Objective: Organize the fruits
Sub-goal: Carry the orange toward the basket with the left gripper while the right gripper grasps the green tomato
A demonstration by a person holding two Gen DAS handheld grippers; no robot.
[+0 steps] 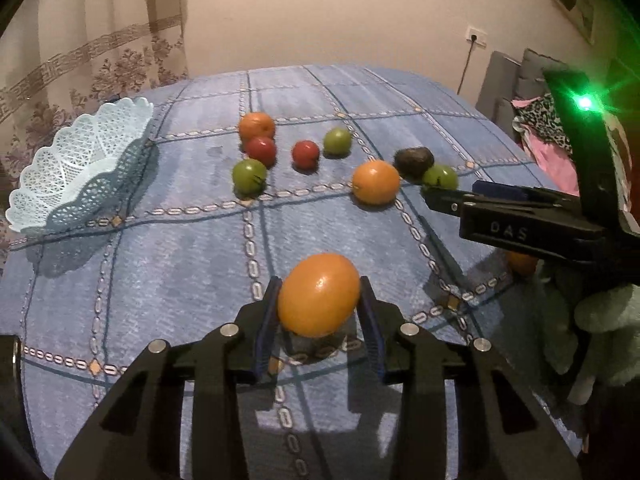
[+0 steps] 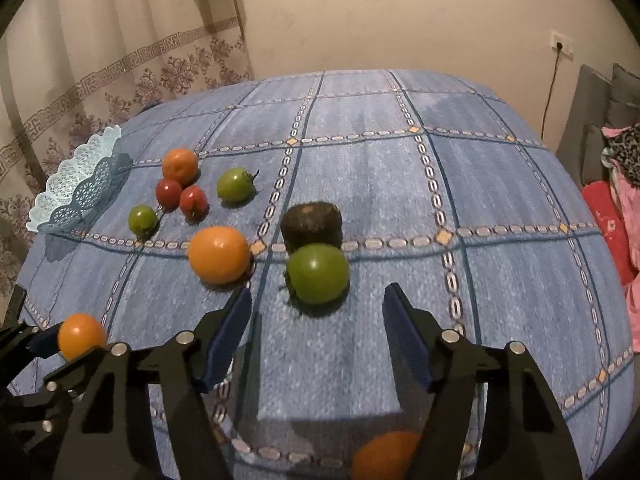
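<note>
- Nearest of all, an orange (image 2: 386, 456) lies on the counter's blue checked cloth (image 2: 500, 280), below the right gripper and partly behind its right finger.
- The left gripper (image 1: 319, 300) has its two blue-padded fingers closed against the sides of another orange (image 1: 319, 294), which it holds just above the cloth with a shadow beneath it.
- The right gripper (image 2: 316, 328) is spread wide and holds nothing; it is over the cloth just short of a green tomato (image 2: 318, 274).
- Touching the far side of that green tomato is a dark, rough-skinned fruit (image 2: 311, 226); I cannot tell what kind it is.
- Left of those two, and apart from them, a large orange (image 2: 219, 255) rests on the cloth.
- Farther away and to the left is a loose cluster: a small green tomato (image 2: 142, 219), two red tomatoes (image 2: 168, 193) (image 2: 193, 201) side by side, a smaller orange (image 2: 180, 167) just behind them, and a second green tomato (image 2: 235, 186) to their right.
- At the far left edge of the counter stands a pale blue lattice basket (image 1: 56, 184), with no fruit visible in it.
- Behind the counter hangs a patterned curtain (image 2: 120, 76) against a plain wall (image 2: 400, 16).
</note>
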